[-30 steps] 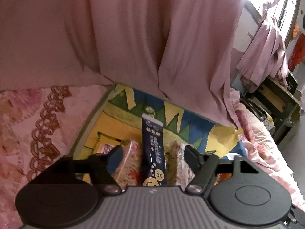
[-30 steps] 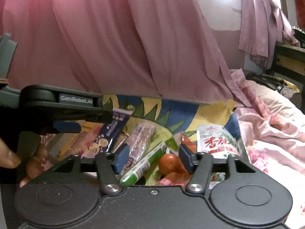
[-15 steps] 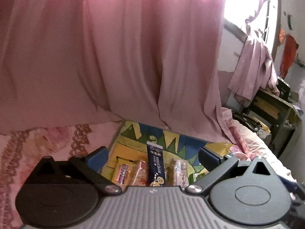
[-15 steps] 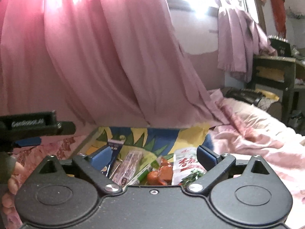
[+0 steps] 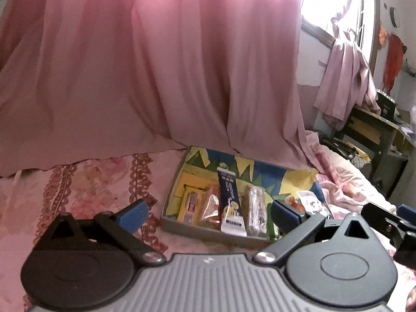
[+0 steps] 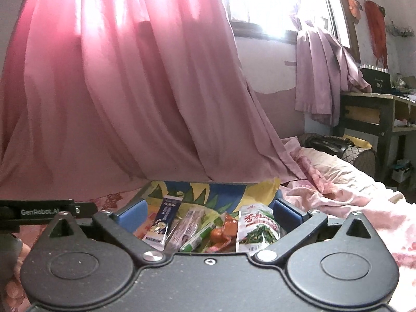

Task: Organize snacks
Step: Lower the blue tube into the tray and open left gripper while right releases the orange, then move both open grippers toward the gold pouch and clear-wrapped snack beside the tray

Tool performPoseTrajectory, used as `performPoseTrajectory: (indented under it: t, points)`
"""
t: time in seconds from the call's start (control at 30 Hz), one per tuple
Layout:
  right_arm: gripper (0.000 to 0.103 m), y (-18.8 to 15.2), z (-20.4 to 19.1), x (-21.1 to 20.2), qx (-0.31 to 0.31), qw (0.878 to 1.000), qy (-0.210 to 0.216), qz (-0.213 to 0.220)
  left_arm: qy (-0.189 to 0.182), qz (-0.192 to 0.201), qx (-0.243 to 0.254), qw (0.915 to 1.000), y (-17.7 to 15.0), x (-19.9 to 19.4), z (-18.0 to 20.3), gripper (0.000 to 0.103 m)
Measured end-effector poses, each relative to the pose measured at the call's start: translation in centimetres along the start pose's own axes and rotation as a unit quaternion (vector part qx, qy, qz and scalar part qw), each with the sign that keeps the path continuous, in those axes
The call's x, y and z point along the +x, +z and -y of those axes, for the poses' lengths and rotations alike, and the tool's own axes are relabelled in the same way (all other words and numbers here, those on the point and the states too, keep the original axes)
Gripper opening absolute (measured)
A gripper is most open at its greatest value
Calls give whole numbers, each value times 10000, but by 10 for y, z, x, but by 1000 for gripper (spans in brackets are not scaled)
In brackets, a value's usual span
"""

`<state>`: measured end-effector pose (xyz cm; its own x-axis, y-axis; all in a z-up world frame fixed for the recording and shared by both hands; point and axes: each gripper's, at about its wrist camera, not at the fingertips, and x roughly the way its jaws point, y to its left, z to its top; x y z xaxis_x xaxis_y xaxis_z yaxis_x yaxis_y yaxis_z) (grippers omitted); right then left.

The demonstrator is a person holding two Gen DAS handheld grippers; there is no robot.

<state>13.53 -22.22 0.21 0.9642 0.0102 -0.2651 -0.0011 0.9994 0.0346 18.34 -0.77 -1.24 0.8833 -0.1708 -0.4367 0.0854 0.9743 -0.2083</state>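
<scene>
A shallow grey box (image 5: pixel 208 232) lined with colourful paper lies on the bed and holds the snacks. In the left wrist view a dark blue packet (image 5: pixel 228 195) lies between a yellow packet (image 5: pixel 191 202) and clear-wrapped bars (image 5: pixel 256 208). My left gripper (image 5: pixel 209 212) hangs open and empty, back from the box. In the right wrist view I see the blue packet (image 6: pixel 163 221), a clear bar (image 6: pixel 186 226), a green tube (image 6: pixel 200 236), orange packets (image 6: pixel 223 230) and a white-and-green bag (image 6: pixel 257 228). My right gripper (image 6: pixel 209 212) is opening, with nothing between its jaws.
A pink curtain (image 5: pixel 169 78) drapes down right behind the box. A floral pink bedcover (image 5: pixel 78 182) spreads to the left, rumpled bedding (image 6: pixel 351 195) to the right. A dark desk (image 6: pixel 377 109) stands far right under a bright window. The other gripper's body (image 6: pixel 39 212) shows at left.
Both grippers have drawn back and up from the box, so it looks smaller and farther. Both sets of jaws have spread wide. The snacks have stayed where they lay.
</scene>
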Motion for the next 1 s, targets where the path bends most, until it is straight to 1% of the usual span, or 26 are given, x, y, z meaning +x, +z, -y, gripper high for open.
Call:
performPoseTrajectory:
  t: [0.17,0.37,0.53,0.73,0.9,1.0]
  points:
    - [102,-7,-4,-23,36,10000,-53,-70,63,-80,236,9997,-14,-21,1,103]
    - [102,-16,-2,-46,206,9991,-182,-336,147,-330,429,9984,-32,-41,2,103]
    - [102,-27,5,-54,530,9949,-284,-815,201,-666,660,9954,-47,-50,4,103]
    - [102,-39,9,-54,720,9867,-474,-1375,212,-1143,871,9894,-62,-52,7,103]
    - [102,-49,11,-44,825,9762,-520,-1937,338,-1454,924,9845,-71,-49,6,103]
    - [102,-52,10,-40,830,9724,-535,-2115,418,-1558,934,9825,-73,-47,5,103]
